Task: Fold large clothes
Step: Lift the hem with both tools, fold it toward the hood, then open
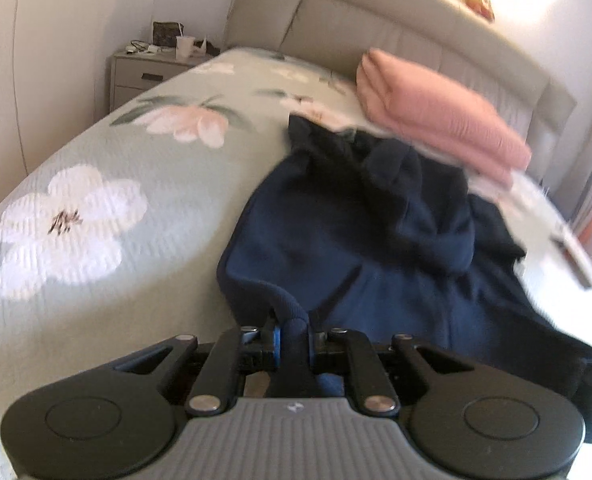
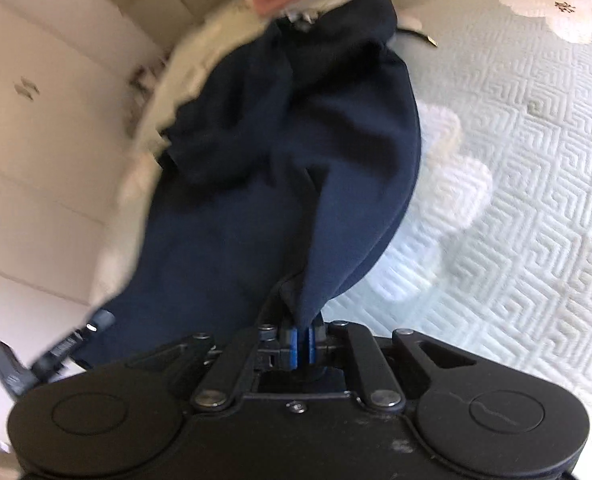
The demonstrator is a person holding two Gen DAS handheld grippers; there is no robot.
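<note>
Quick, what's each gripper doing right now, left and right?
Left gripper: shut on the navy garment.
Right gripper: shut on the navy garment too.

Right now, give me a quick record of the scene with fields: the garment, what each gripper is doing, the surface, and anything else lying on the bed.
garment: navy garment, rumpled, not yet folded
left gripper: fingers shut on a ribbed edge of the navy garment
right gripper: fingers shut on a bunched fold of the same garment
surface: floral quilted bedspread
also on bed: folded pink cloth, beyond the navy garment
beside bed: nightstand with a white cup
</note>
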